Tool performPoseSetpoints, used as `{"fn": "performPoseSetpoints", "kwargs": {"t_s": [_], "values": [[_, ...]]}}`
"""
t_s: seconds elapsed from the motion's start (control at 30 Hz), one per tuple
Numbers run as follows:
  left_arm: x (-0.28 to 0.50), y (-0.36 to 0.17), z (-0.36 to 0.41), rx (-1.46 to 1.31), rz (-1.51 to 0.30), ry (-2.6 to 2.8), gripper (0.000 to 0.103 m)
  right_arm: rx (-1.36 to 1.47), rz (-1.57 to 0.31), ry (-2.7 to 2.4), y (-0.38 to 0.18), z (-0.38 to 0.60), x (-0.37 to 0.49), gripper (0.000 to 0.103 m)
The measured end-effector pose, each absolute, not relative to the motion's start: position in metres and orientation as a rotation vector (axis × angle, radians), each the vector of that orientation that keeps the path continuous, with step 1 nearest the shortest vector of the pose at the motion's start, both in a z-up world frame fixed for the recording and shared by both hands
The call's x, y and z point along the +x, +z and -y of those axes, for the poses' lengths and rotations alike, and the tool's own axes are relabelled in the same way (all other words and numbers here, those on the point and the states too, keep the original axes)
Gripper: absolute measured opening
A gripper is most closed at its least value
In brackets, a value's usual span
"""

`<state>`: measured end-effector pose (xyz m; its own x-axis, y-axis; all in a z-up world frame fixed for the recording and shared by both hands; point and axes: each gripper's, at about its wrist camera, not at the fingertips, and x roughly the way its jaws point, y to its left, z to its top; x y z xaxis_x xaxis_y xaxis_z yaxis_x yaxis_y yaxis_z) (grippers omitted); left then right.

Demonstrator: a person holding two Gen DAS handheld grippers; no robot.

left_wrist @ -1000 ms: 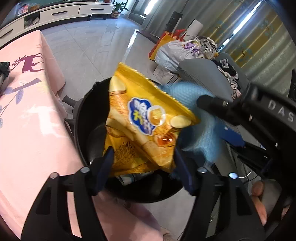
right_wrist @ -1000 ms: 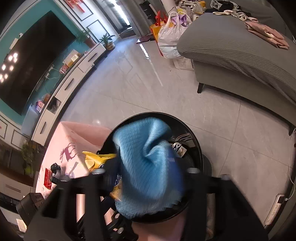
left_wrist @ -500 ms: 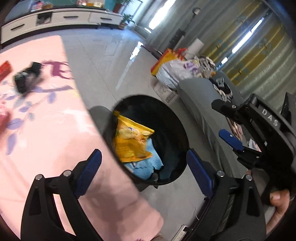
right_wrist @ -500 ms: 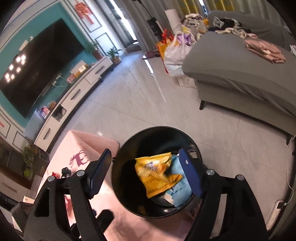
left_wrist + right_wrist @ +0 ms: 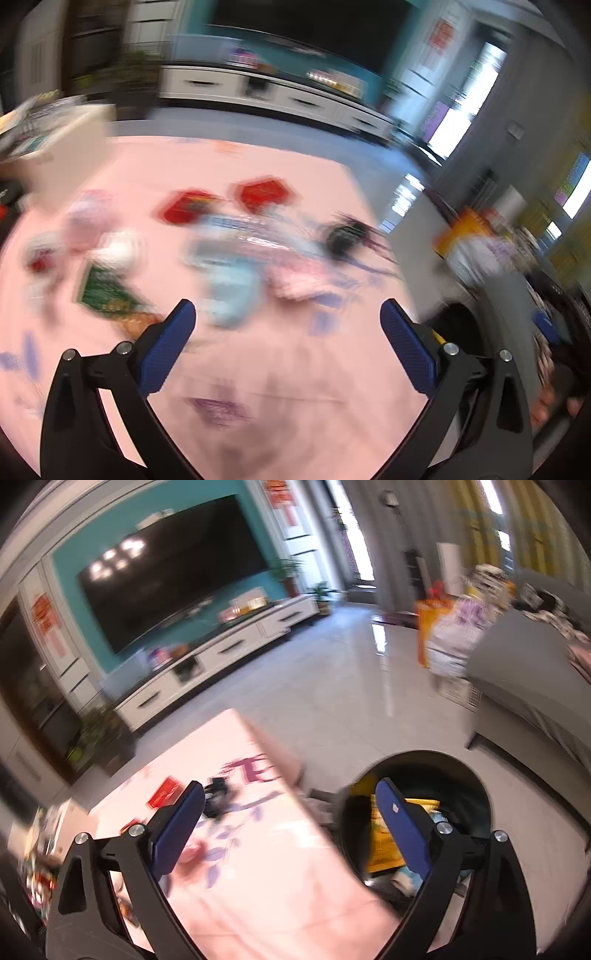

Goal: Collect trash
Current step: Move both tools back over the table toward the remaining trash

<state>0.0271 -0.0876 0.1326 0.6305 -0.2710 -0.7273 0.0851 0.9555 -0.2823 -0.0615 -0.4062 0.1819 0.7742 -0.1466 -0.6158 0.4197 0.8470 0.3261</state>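
My left gripper (image 5: 286, 325) is open and empty above the pink tablecloth (image 5: 280, 384). Blurred litter lies ahead of it: two red wrappers (image 5: 264, 194), a pale blue packet (image 5: 232, 291), a green wrapper (image 5: 105, 293), a white lump (image 5: 118, 249) and a small black object (image 5: 345, 234). My right gripper (image 5: 290, 812) is open and empty over the table's end. The black round bin (image 5: 472, 786) stands on the floor to the right, holding the yellow snack bag (image 5: 384, 845) and the blue cloth (image 5: 406, 880).
A grey sofa (image 5: 535, 679) stands right of the bin. Bags (image 5: 454, 638) sit on the tiled floor beyond it. A white TV cabinet (image 5: 221, 657) and television line the far wall. The pink table (image 5: 258, 878) ends just left of the bin.
Both grippers have swung left, away from the bin and towards the table. The left view now faces the litter on the tablecloth. The snack bag and blue cloth stay in the bin.
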Motion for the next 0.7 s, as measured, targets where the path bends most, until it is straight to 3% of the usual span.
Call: {"fn": "performPoseSetpoints", "kwargs": {"t_s": [0.2, 0.33, 0.7], "values": [[0.038, 0.127, -0.031, -0.308, -0.779, 0.138, 0.1, 0.397, -0.643, -0.196, 0.177, 0.357, -0.033, 0.094], [0.047, 0.114, -0.078, -0.317, -0.821, 0.241, 0.1, 0.375, -0.682, -0.12, 0.165, 0.325, -0.016, 0.094], [0.063, 0.086, -0.137, -0.392, -0.875, 0.237, 0.1, 0.312, -0.819, 0.022, 0.127, 0.25, 0.025, 0.093]]}}
